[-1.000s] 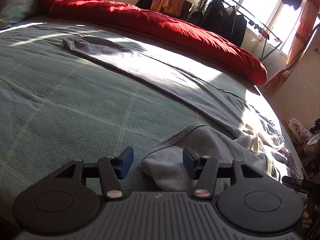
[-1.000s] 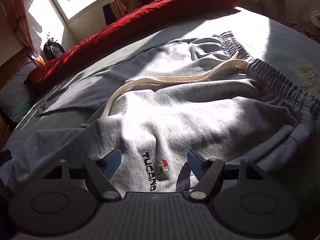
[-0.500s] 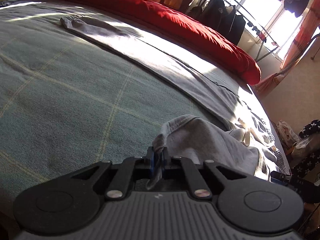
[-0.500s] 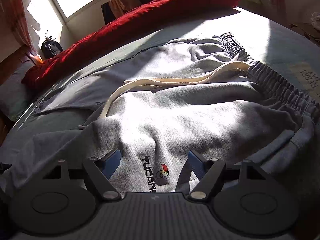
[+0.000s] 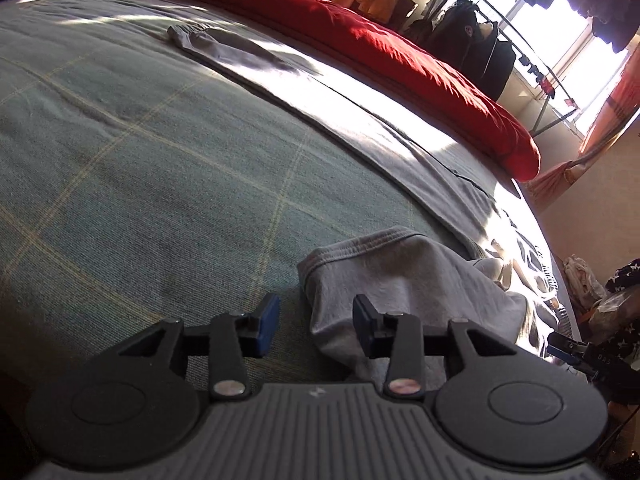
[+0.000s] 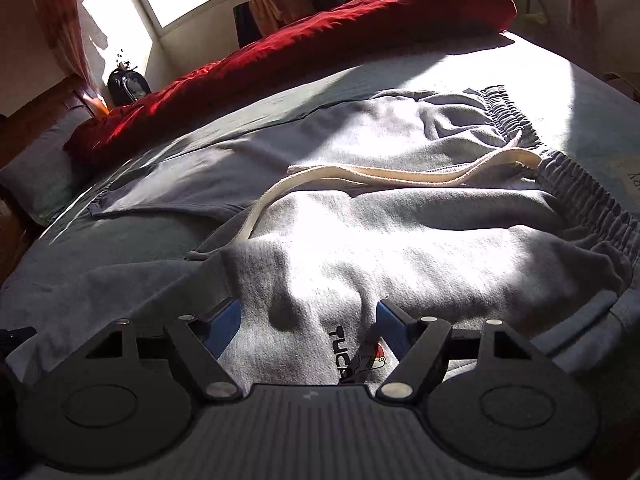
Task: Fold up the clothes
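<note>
Garment: one pair of grey sweatpants (image 6: 400,248) lying on the bed (image 5: 140,184), on the green checked bedspread.
Long axis: in the left wrist view one leg (image 5: 320,92) runs flat from the bunched waist at lower right up-left toward its cuff; elastic waistband (image 6: 580,184) points right in the right wrist view.
Second leg: crumpled, its hem (image 5: 360,248) turned up just ahead of the left claw.
Left claw (image 5: 316,320): jaws opening; a fold of grey cloth lies between them against the right pad, the left pad clear of it.
Right claw (image 6: 308,320): spread wide, a ridge of cloth with the printed logo between the pads, not pinched.
Hidden: logo (image 6: 356,356) partly cut off by the claw body; sunlit patches blown out.
Count: one cream drawstring (image 6: 360,176); one red duvet (image 5: 360,40) along the far edge.
</note>
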Demonstrator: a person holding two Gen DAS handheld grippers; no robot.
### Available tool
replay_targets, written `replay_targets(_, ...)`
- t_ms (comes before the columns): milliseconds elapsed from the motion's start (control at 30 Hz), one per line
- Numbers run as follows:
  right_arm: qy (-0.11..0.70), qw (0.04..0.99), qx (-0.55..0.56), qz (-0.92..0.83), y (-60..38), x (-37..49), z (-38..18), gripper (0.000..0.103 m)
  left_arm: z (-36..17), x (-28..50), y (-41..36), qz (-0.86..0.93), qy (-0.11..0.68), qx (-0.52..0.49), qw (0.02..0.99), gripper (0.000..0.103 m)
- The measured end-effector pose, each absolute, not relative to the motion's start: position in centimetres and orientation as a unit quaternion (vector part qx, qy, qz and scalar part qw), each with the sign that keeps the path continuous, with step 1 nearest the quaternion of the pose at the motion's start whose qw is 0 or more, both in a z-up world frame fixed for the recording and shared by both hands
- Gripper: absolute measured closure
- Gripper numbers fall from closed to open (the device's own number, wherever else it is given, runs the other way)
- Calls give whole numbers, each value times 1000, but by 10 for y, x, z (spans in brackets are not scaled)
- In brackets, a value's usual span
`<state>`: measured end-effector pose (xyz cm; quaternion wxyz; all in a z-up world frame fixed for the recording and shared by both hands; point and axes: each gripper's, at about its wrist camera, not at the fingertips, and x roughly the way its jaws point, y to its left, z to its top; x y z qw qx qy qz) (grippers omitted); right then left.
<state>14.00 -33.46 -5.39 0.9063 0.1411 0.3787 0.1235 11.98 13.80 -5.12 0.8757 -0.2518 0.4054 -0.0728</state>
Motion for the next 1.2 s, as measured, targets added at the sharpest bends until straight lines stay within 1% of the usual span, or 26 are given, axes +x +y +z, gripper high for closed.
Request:
replay_targets(33, 377, 907, 141, 125, -334, 139, -53, 25, -52, 119, 139, -78, 405, -261, 873, 52)
replay_targets(100, 376, 907, 141, 127, -332, 136, -52, 23, -55, 117, 141, -91, 408, -283, 863, 44)
replay_targets(133, 377, 907, 141, 127, -332, 135, -53, 23, -57, 117, 142, -93, 412, -290, 859, 43)
replay_targets(367, 379, 905, 147, 125, -334, 132, -56, 23, -70, 116, 143, -109, 437, -335, 828, 43)
replay_targets(500, 378, 905, 149, 127, -335, 131, -56, 23, -71, 120, 133, -141, 436, -355, 815, 43)
replay_targets(633, 378, 904, 153, 127, -337, 130, -59, 23, -61, 129, 109, -163, 434, -334, 821, 42)
replay_targets(767, 377, 904, 156, 128, -340, 128, -59, 23, -42, 142, 78, -211, 425, -307, 825, 41)
replay_targets(833, 376, 904, 159, 128, -342, 128, -60, 23, -31, 152, 57, -237, 421, -286, 828, 38)
replay_targets(967, 376, 903, 165, 127, -345, 128, -63, 22, -18, 177, 11, -301, 414, -264, 817, 38)
replay_targets(1100, 380, 901, 168, 125, -348, 128, -67, 22, -20, 203, -44, -361, 414, -246, 799, 37)
replay_targets(1200, 381, 901, 171, 117, -355, 126, -68, 22, -33, 223, -80, -369, 435, -236, 787, 37)
